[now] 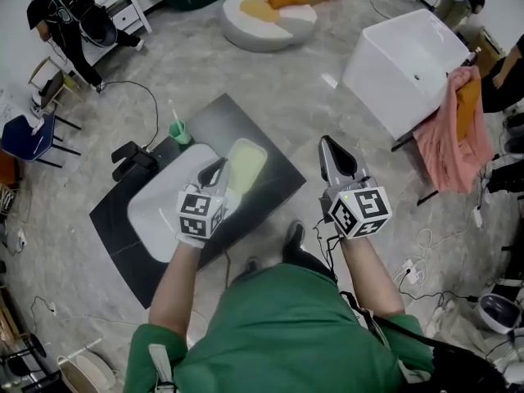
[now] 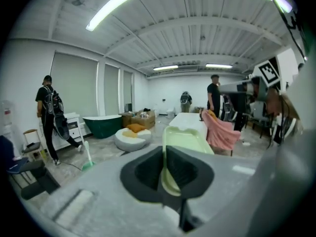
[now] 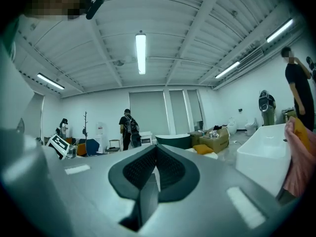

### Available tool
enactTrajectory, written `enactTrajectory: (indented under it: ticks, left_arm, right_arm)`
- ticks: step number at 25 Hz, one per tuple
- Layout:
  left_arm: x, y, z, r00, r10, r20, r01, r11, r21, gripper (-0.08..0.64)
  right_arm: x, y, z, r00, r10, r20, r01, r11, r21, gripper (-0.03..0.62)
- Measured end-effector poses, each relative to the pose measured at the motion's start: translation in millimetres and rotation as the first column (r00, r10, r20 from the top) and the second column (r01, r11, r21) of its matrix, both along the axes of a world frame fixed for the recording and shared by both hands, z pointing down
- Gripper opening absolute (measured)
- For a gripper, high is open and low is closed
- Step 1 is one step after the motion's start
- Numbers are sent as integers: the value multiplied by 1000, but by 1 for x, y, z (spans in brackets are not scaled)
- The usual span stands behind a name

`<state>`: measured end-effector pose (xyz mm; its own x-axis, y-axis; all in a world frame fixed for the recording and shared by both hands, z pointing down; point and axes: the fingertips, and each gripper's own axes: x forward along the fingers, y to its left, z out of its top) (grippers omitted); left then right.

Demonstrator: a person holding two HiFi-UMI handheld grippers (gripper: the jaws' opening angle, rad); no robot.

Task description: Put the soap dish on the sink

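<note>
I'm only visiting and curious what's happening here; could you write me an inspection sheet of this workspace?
Surface: dark slab with a white sink set in it.
Job's things: soap dish held over the sink's edge, not yet set down.
Clutter: green cup by the sink's rim.
Grippers: left gripper shut on the soap dish; right gripper shut, empty.
Cables: black cable on the floor.
Surroundings: white basin, pink cloth, a person standing.

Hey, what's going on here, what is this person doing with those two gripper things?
A person in a green top holds a gripper in each hand. The left gripper is shut on the rim of a pale green soap dish, holding it out over the edge of the white sink, which sits on a dark slab. The right gripper is shut and empty, off to the side. Whether the dish touches the sink yet is unclear.
</note>
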<state>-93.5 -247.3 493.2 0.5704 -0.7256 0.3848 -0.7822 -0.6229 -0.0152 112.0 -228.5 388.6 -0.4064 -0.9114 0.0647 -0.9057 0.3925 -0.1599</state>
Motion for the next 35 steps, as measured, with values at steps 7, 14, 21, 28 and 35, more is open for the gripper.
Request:
enactTrajectory:
  ticks: [7,14,21,28,35]
  left_arm:
    - [27,-29,43,991,17,132,-10,999,-50,18]
    - [50,-41,76,979,44,198,-25,995,-101,18]
    - [60,-47,136,972,78,224,-34,980,-195,18]
    - [70,-52,187,951,213,226,-151,953,-263,20]
    - [77,-59,225,930,300,213,-222,920,-324,20]
  right_arm:
    - [28,-66,22,995,-80,54,82,996,-36,-2]
    - [46,-109,42,985,-143,93,149,987,-65,-2]
    - [47,-130,82,983,-159,96,171,975,-138,-3]
    - [51,-141,120,994,-94,64,106,971,-213,-2]
    - [58,-144,145,998,-23,53,36,963,-266,-3]
